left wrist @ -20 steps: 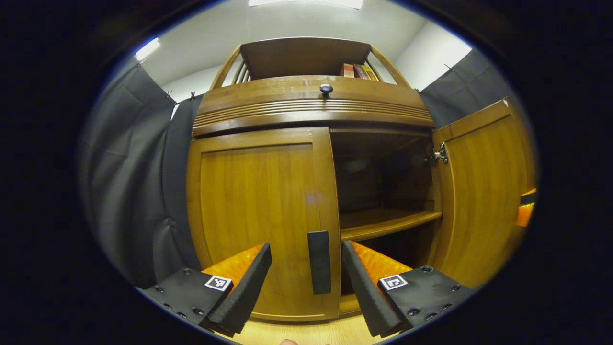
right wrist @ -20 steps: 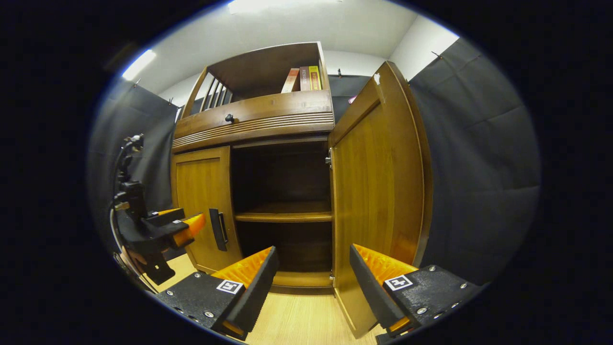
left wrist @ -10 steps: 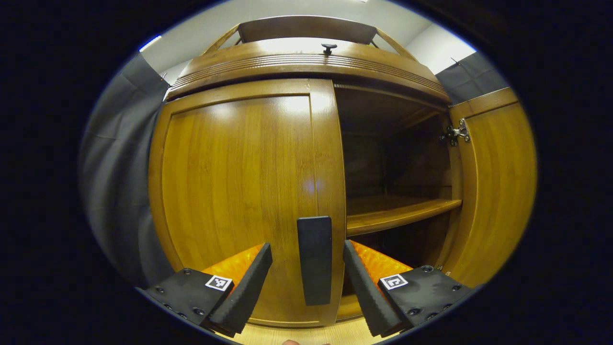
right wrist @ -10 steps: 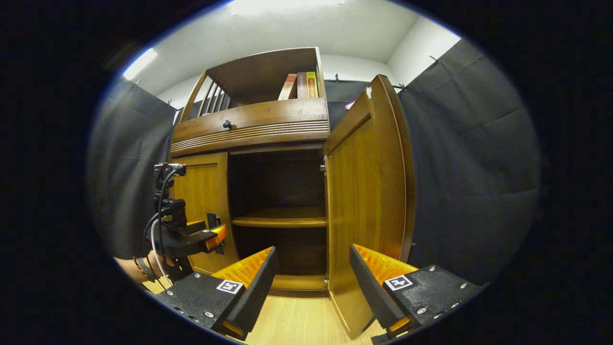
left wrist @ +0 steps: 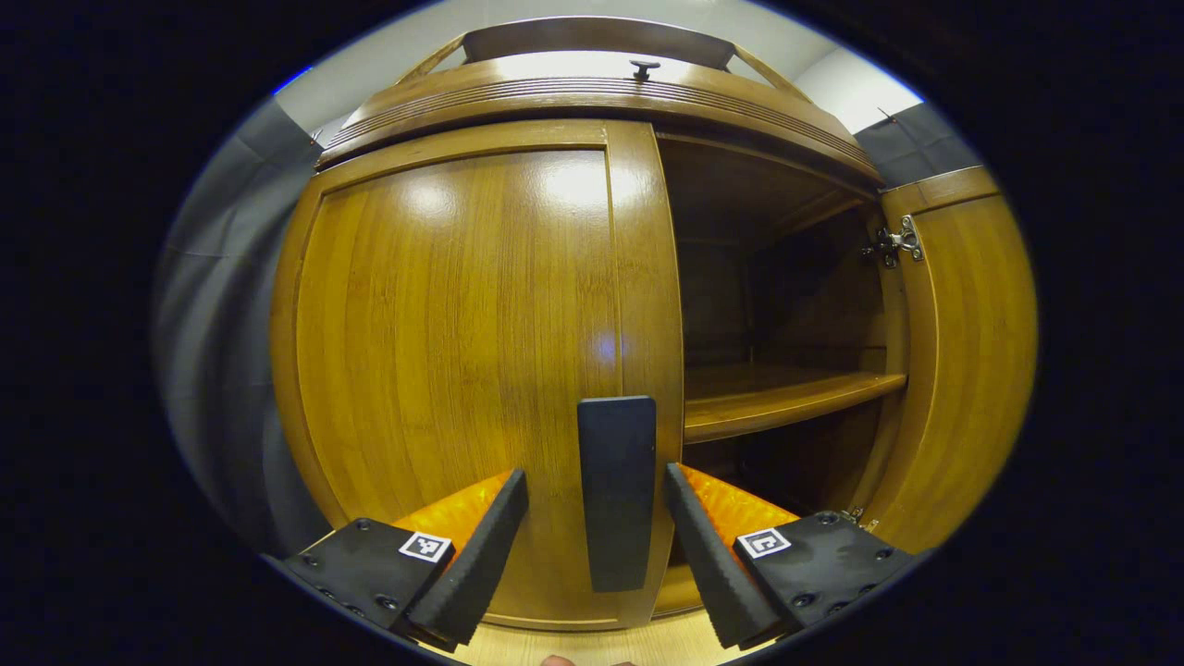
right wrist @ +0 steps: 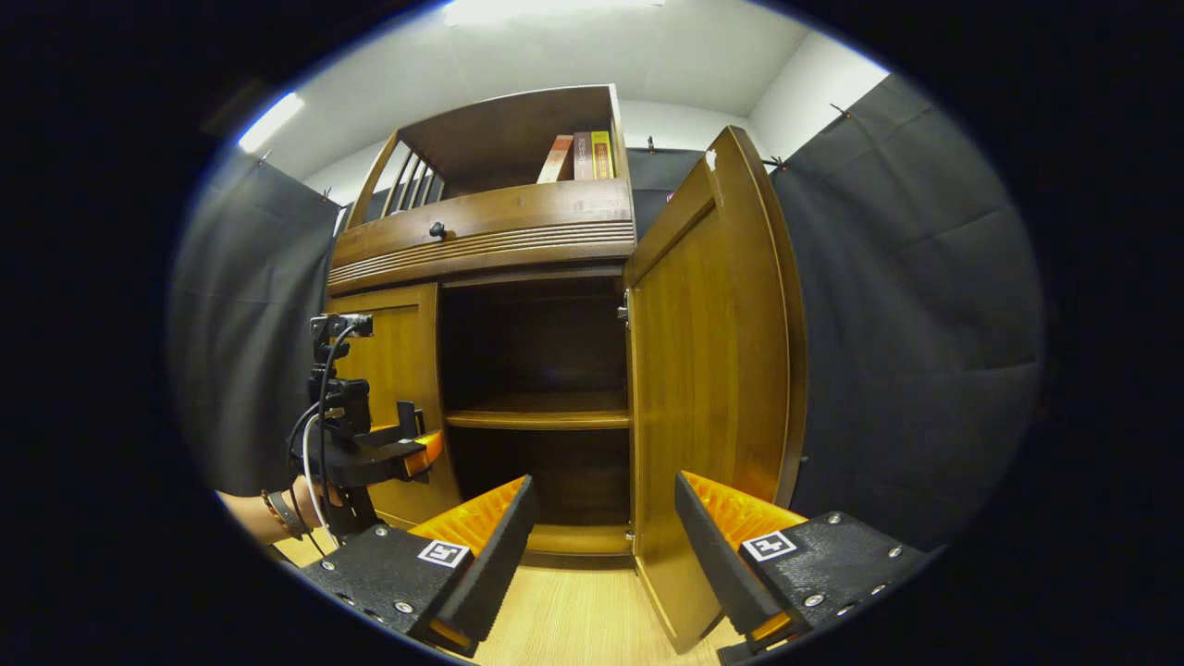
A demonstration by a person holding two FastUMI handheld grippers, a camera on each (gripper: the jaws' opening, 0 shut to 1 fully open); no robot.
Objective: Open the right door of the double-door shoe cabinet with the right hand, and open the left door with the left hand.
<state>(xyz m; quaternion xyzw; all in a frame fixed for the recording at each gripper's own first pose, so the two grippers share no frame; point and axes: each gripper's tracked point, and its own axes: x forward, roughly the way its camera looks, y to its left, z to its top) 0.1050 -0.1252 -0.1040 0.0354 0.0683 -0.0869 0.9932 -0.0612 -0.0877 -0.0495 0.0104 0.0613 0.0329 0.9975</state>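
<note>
In the left gripper view the shoe cabinet [left wrist: 592, 102] is close ahead, its left door [left wrist: 462, 370] shut and flush with the frame. The dark handle [left wrist: 617, 490] on that door stands upright between the fingers of the left gripper [left wrist: 592, 518], whose jaws are spread wide to either side of the handle with a gap on each flank, so nothing is held. To the right of the door the compartment lies open: a single wooden shelf [left wrist: 786, 398] crosses it, and both that shelf and the dim space below it look bare. The right door [left wrist: 962, 351] is swung outward at the far side, with a metal hinge [left wrist: 895, 244] near its upper inner corner. A small dark knob [left wrist: 644, 67] sits on the moulded band above the doors. In the right gripper view the right gripper [right wrist: 601, 527] hangs in front of the cabinet with its jaws wide apart and empty, clear of the right door [right wrist: 712, 370], which stands fully open and edge-on just beyond the right finger. The inner shelf [right wrist: 541, 418] appears bare here too. Up in the open top section a few books [right wrist: 578, 155] stand against the right end; their spine lettering is too small to read. At the left, the left gripper [right wrist: 416, 444] sits at the handle on the shut left door [right wrist: 398, 361], held by a hand [right wrist: 310, 495] with a band at the wrist and cables trailing from the device. Pale wooden floor [right wrist: 573, 620] runs beneath.
</note>
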